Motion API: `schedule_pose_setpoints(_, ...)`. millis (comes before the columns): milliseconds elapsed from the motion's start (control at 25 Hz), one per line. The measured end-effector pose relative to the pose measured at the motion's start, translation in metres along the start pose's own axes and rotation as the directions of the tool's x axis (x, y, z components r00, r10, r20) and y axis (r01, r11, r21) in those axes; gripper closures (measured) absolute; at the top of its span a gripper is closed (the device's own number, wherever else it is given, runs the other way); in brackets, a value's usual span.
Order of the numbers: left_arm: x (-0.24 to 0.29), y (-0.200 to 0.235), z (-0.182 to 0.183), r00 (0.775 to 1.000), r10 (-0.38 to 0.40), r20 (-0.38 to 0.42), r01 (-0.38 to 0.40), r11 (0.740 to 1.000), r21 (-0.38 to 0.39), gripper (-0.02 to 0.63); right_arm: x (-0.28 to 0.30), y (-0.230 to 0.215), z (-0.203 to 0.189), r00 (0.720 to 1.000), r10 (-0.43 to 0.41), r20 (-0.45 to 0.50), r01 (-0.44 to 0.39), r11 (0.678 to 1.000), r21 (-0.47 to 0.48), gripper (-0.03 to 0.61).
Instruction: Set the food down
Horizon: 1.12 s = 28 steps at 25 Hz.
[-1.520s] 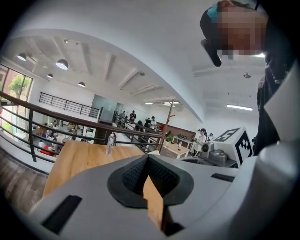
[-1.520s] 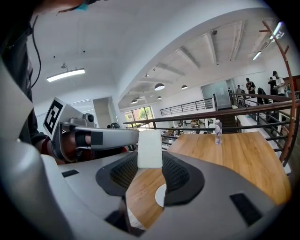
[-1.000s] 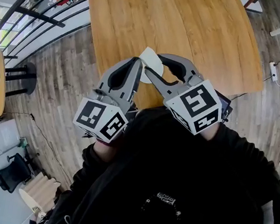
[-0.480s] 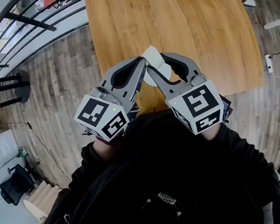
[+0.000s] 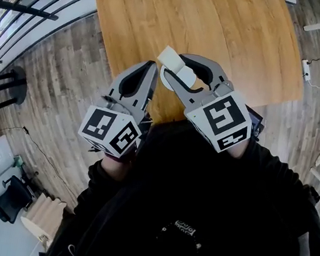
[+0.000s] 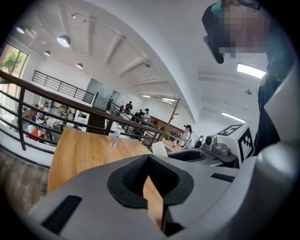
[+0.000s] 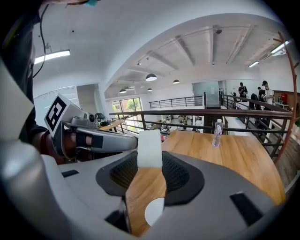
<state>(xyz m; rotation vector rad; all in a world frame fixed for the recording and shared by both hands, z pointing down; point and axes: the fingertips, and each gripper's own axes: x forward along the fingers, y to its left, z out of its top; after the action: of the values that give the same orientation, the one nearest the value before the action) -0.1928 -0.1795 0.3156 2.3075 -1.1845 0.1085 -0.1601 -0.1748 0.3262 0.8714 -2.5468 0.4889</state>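
My right gripper (image 5: 174,67) is shut on a white, rectangular block of food (image 5: 173,61), held at its fingertips above the near edge of the wooden table (image 5: 211,25). In the right gripper view the block (image 7: 150,149) stands upright between the dark pads. Below it, a small round white disc (image 7: 154,211) shows through the gap between the jaws, and its rim (image 5: 162,80) also shows in the head view. My left gripper (image 5: 152,65) hangs just left of the block with its fingertips together and nothing between them. From the left gripper view, only a corner of the block (image 6: 159,149) shows.
A clear plastic bottle (image 7: 216,132) stands far back on the table, near a dark metal railing (image 7: 201,112). Wood flooring runs round the table, and a power strip (image 5: 305,67) with cables lies on it at the right. My dark sleeves fill the bottom of the head view.
Both grippers have sunk a little towards the table. The left gripper has drifted left, away from the block. The block stays in the right gripper's grip.
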Motion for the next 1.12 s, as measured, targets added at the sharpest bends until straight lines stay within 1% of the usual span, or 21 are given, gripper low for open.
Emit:
schedule_pose_setpoints(160,-0.005,0.006,0.003,0.998,0.056,0.013,-0.056,0.998,-0.013,0.617,0.008,0.001,0.000,0.999,0.045,-0.001,-0.045,0.999,0.007,0.407)
schedule_pose_setpoints(400,-0.004,0.016,-0.002,0.994,0.107,0.011,-0.106,0.994,-0.039,0.617,0.018,-0.002,-0.005,0.997,0.081,-0.020,-0.081,0.997,0.008,0.407)
schedule_pose_setpoints(560,-0.002,0.011,-0.004,0.989,0.150,-0.001,-0.150,0.988,0.036,0.617,0.018,-0.005,-0.011,0.995,0.092,-0.030,-0.091,0.996,0.017,0.407)
schedule_pose_setpoints(600,-0.002,0.010,-0.005,0.988,0.153,0.001,-0.153,0.987,0.038,0.617,0.018,-0.007,-0.012,0.995,0.094,-0.031,-0.093,0.995,0.018,0.407)
schedule_pose_setpoints(800,-0.001,0.013,-0.010,0.988,0.155,-0.002,-0.155,0.988,-0.013,0.617,0.021,-0.010,-0.016,0.994,0.099,-0.040,-0.098,0.995,0.025,0.407)
schedule_pose_setpoints(1120,-0.002,0.016,-0.017,0.983,0.182,-0.019,-0.183,0.982,-0.039,0.617,0.025,-0.010,-0.024,0.991,0.120,-0.058,-0.118,0.992,0.035,0.407)
